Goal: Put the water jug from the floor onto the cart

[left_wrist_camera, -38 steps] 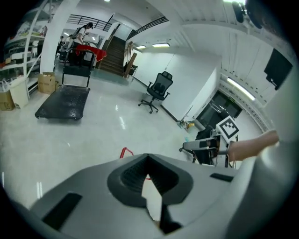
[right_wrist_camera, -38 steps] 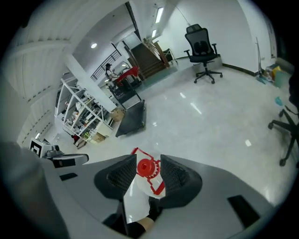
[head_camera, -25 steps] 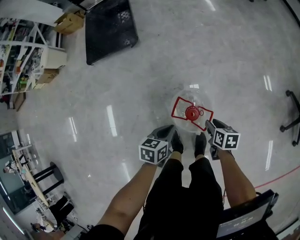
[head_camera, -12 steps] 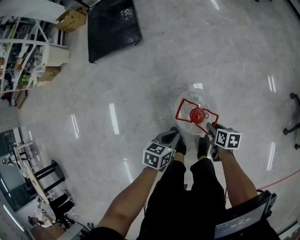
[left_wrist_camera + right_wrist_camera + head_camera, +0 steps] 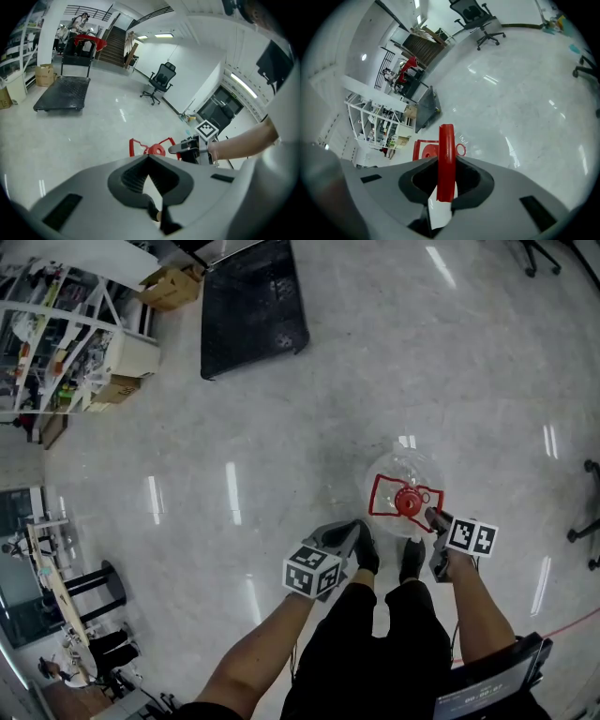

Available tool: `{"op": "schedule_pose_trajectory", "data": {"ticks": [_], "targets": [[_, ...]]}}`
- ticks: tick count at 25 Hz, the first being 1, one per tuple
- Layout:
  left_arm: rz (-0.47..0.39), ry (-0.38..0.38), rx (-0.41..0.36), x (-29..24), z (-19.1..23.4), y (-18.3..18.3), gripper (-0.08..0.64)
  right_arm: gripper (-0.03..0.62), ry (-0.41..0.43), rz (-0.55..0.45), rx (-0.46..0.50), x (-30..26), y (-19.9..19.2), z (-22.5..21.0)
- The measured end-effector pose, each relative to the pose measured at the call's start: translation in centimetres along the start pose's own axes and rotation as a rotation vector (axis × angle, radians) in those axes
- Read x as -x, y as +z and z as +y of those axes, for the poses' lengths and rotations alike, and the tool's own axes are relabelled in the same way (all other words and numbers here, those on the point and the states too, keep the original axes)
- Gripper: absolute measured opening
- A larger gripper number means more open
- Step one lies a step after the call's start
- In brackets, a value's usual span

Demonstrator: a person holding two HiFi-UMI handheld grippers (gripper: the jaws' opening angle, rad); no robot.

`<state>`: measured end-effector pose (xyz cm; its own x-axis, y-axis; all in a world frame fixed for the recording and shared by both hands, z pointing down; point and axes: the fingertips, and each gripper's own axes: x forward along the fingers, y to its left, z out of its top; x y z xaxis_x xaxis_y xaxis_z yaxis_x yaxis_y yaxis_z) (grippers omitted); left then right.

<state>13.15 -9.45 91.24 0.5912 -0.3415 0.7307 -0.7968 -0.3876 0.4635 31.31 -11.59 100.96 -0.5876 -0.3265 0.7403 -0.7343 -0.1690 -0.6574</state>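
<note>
The clear water jug stands on the floor just ahead of the person's shoes, with a red cap and a red frame handle. My right gripper is at the handle's right side. In the right gripper view the red handle bar runs between the closing jaws of this gripper, and the pads press on it. My left gripper hangs left of the jug, apart from it. Its jaws are shut with nothing between them. The black flat cart is far off at the top.
Metal shelves and cardboard boxes line the left wall beside the cart. An office chair stands farther back, and a chair base shows at the right edge. A red cable crosses the floor at lower right.
My right gripper has slid in along the jug's red handle and narrowed its jaws around the bar. My left gripper has drifted slightly, still shut and away from the jug.
</note>
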Motion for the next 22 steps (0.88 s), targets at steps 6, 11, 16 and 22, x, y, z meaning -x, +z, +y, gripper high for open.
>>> {"op": "schedule_pose_trajectory", "data": {"ticks": [6,11,16,22], "targets": [[-0.106,0.018,0.024,4.3,2.0,3.5,-0.008,0.072,0.0,0.034,0.106,0.6,0.6,4.9],[-0.182,-0.012,-0.015,9.1,1.5,8.1,-0.008,0.072,0.058,-0.004,0.117,4.5,2.7,12.0],[-0.295,-0.038,-0.053,17.6,-0.5,15.4,-0.008,0.071,0.132,-0.096,0.088,13.5,6.6,21.0],[-0.443,-0.03,-0.111,26.1,-0.7,22.8,-0.008,0.071,0.156,-0.214,0.08,20.5,11.1,30.3]]}}
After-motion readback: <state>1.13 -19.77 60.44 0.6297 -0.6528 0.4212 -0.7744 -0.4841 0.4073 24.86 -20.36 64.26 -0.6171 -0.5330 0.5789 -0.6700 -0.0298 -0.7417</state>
